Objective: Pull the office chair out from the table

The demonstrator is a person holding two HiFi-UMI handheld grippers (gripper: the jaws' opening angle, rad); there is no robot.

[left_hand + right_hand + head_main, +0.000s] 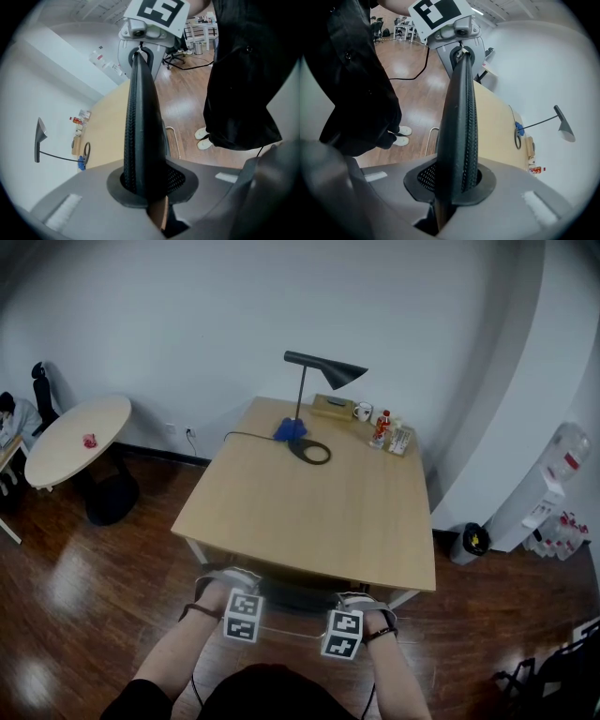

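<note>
The office chair stands tucked under the near edge of the wooden table (319,502). Only the dark top of its backrest (292,597) shows in the head view. My left gripper (228,581) is shut on the left part of that top edge, and my right gripper (363,602) on the right part. In the left gripper view the black mesh backrest edge (139,126) runs up from between the jaws of my left gripper (146,190) to the right gripper (140,35). The right gripper view mirrors this: backrest edge (461,131), right gripper (451,190), left gripper (458,33).
On the table's far side stand a black desk lamp (319,371), a blue object (290,430), a mug and bottles (380,427). A round table (80,437) is at the left, a water dispenser (548,493) and bin (473,540) at the right. Wooden floor lies behind me.
</note>
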